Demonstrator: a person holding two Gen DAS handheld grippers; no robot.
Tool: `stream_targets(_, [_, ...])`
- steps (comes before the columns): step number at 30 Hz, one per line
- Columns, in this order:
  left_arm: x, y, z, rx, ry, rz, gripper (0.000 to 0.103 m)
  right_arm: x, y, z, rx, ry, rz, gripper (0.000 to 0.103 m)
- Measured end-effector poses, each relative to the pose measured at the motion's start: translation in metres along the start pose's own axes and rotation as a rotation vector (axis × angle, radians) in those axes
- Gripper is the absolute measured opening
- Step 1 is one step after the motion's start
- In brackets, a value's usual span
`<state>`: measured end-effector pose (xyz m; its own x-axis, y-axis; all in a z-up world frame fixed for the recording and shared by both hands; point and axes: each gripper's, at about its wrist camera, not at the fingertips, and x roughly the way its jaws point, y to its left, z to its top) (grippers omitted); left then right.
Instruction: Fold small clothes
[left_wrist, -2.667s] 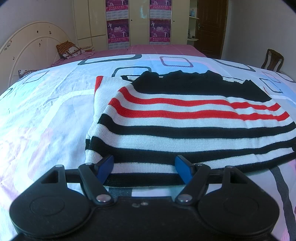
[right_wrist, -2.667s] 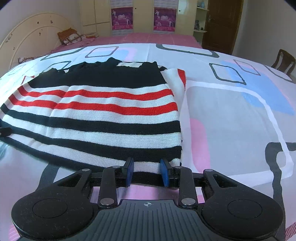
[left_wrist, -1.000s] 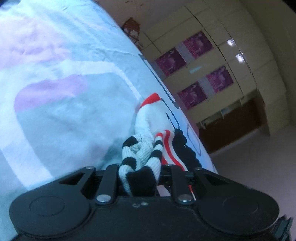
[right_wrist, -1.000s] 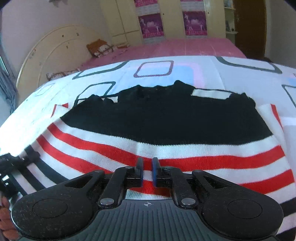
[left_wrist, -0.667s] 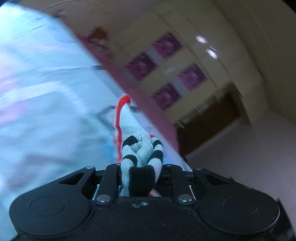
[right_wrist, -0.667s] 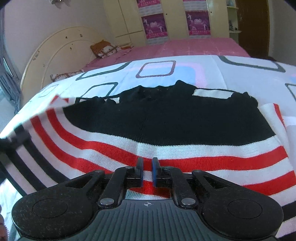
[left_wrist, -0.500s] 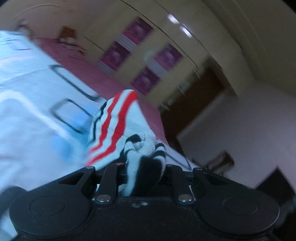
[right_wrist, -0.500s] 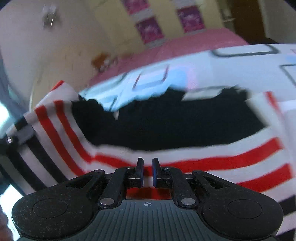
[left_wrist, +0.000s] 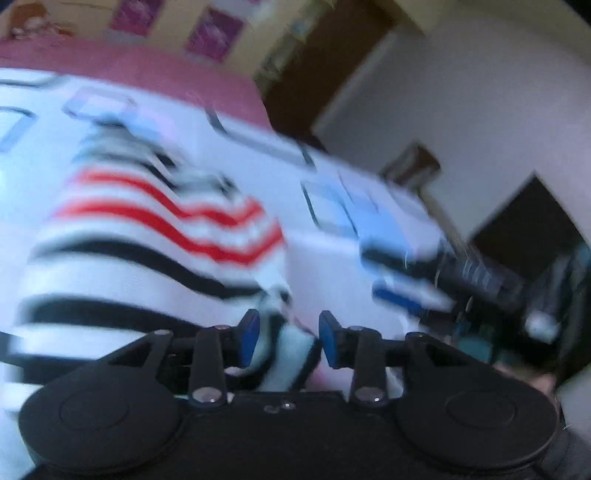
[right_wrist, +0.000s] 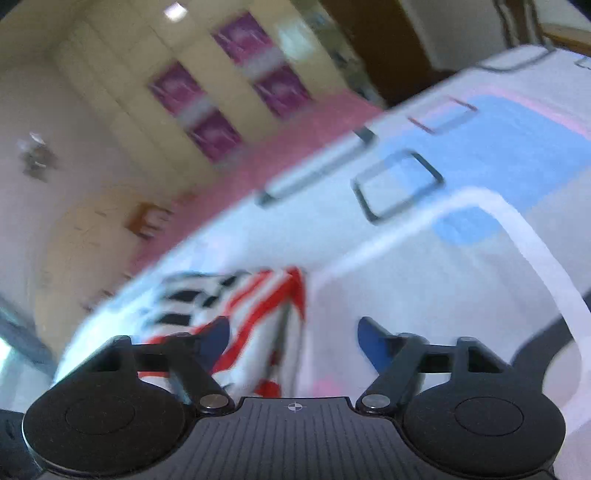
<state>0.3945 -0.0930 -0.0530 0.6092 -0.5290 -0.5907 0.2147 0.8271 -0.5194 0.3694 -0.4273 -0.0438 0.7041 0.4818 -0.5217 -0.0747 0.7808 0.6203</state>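
Patterned bedsheet (right_wrist: 480, 258) fills both blurred views. Your left gripper (left_wrist: 288, 334) stands parted with the striped sweater (left_wrist: 147, 258) loose between its fingers; your right gripper (right_wrist: 293, 339) gapes wide just right of the sweater. Pull away carelessly and a finger may drag the fold open.

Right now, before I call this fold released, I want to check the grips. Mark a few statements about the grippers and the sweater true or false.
1. The right gripper has its fingers spread wide. True.
2. The left gripper is clamped tight on the red, black and white striped knit sweater. False: its fingers stand apart, with cloth between them.
3. The sweater lies on a white bedspread with blue and pink patches. True.
4. The sweater is plain blue. False: it has red, black and white stripes.
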Motion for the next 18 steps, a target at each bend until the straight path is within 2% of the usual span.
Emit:
stream_targets(1, [-0.012, 0.009, 0.008, 0.013, -0.034, 0.038, 0.034, 0.002, 0.002, -0.001, -0.002, 0.019, 0.027, 0.073])
stream_targets(3, [-0.024, 0.035, 0.021, 0.034, -0.063, 0.132, 0.032, 0.012, 0.006, -0.005, -0.007, 0.068, 0.084, 0.062])
stream_targets(5, [-0.025, 0.057, 0.029, 0.003, -0.053, 0.153, 0.029, 0.029, 0.015, -0.012, -0.02, 0.153, 0.085, 0.061])
stream_targets(6, [-0.019, 0.064, 0.035, 0.008, -0.04, 0.165, 0.029, 0.039, 0.021, -0.017, -0.03, 0.194, 0.073, 0.056])
stream_targets(9, [0.004, 0.075, 0.032, 0.045, 0.028, 0.195, 0.032, 0.051, 0.029, -0.027, -0.03, 0.247, 0.082, 0.053])
stream_targets(10, [0.009, 0.08, 0.027, 0.029, 0.028, 0.19, 0.032, 0.056, 0.031, -0.03, -0.051, 0.268, 0.061, 0.045])
stream_targets(13, [0.008, 0.08, 0.017, 0.055, 0.034, 0.191, 0.032, 0.053, 0.028, -0.046, -0.17, 0.261, -0.011, 0.031])
stream_targets(15, [0.001, 0.078, 0.016, 0.091, 0.039, 0.195, 0.032, 0.045, 0.025, -0.053, -0.194, 0.224, -0.025, 0.031])
stream_targets(18, [-0.001, 0.079, 0.016, 0.108, 0.048, 0.175, 0.032, 0.039, 0.032, -0.059, -0.194, 0.215, -0.043, 0.031])
